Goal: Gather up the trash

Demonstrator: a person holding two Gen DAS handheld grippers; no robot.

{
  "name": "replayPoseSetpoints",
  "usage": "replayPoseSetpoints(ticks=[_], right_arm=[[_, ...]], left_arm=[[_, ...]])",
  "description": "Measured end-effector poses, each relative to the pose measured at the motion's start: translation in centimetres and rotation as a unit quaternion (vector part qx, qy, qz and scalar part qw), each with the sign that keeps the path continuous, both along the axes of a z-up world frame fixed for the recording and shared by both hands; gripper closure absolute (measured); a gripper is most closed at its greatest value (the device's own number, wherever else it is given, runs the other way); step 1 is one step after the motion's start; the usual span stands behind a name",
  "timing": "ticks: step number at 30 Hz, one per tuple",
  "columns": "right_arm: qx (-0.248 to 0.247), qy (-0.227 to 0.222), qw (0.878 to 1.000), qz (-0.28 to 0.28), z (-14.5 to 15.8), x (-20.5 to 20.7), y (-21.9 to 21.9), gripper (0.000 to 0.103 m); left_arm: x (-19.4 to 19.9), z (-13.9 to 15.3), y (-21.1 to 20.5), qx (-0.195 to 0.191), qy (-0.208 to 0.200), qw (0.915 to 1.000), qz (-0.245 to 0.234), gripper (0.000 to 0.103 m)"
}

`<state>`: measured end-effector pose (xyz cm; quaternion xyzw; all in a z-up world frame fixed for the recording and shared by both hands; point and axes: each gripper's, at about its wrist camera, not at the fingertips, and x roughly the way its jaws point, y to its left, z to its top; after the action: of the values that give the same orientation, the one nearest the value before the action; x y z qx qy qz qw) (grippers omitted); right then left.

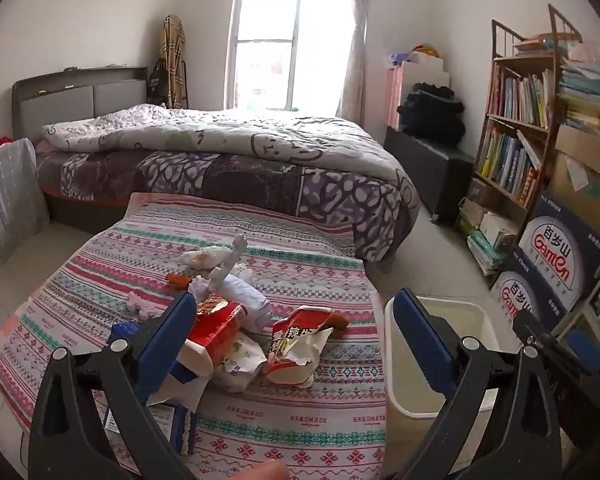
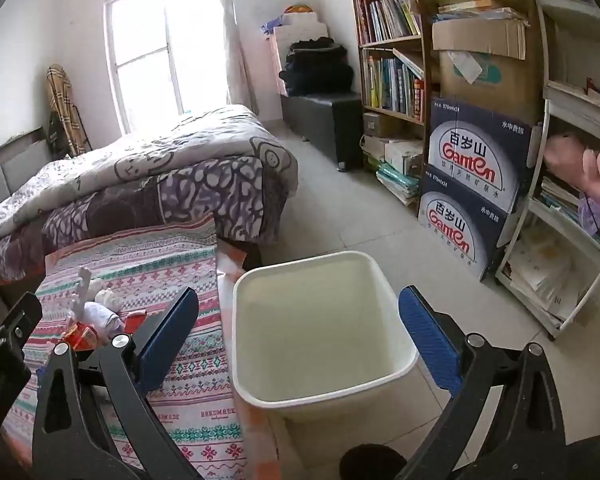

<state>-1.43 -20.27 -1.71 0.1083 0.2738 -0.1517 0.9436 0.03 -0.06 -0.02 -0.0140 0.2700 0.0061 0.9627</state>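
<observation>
A pile of trash lies on a patterned cloth (image 1: pixel 284 432) over a low table: a red carton (image 1: pixel 216 328), a torn red-and-white carton (image 1: pixel 296 344), crumpled white tissues (image 1: pixel 208 258), a white plastic piece (image 1: pixel 230 264), an orange scrap (image 1: pixel 178 279) and a blue box (image 1: pixel 180 424). My left gripper (image 1: pixel 296 324) is open and empty above the pile. A white bin (image 2: pixel 320 332) stands on the floor right of the table; it also shows in the left wrist view (image 1: pixel 444 360). My right gripper (image 2: pixel 300 324) is open and empty above the bin. The trash pile (image 2: pixel 96 316) shows at its left.
A bed with a grey quilt (image 1: pixel 228 140) stands behind the table. A bookshelf (image 2: pixel 392 48) and stacked Ganten water boxes (image 2: pixel 472 184) line the right wall, with a white rack (image 2: pixel 572 184) beside them. A dark cabinet (image 2: pixel 324 120) stands near the window. Tiled floor (image 2: pixel 340 208) surrounds the bin.
</observation>
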Motion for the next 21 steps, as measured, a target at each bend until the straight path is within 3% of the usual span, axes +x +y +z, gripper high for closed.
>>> replayPoseSetpoints(ticks=[5, 8, 21], right_arm=[[-0.01, -0.004, 1.0, -0.006, 0.2, -0.4, 0.8, 0.007], [-0.013, -0.006, 1.0, -0.004, 0.4, -0.4, 1.0, 0.007], [-0.017, -0.012, 1.0, -0.005, 0.8, -0.8, 0.5, 0.007]], left_arm=[[0.0, 0.1, -1.9, 0.011, -0.004, 0.9999, 0.0, 0.007], [-0.2, 0.0, -0.1, -0.025, -0.012, 0.9996, -0.004, 0.007], [0.0, -0.3, -0.8, -0.027, -0.004, 0.9995, -0.016, 0.007]])
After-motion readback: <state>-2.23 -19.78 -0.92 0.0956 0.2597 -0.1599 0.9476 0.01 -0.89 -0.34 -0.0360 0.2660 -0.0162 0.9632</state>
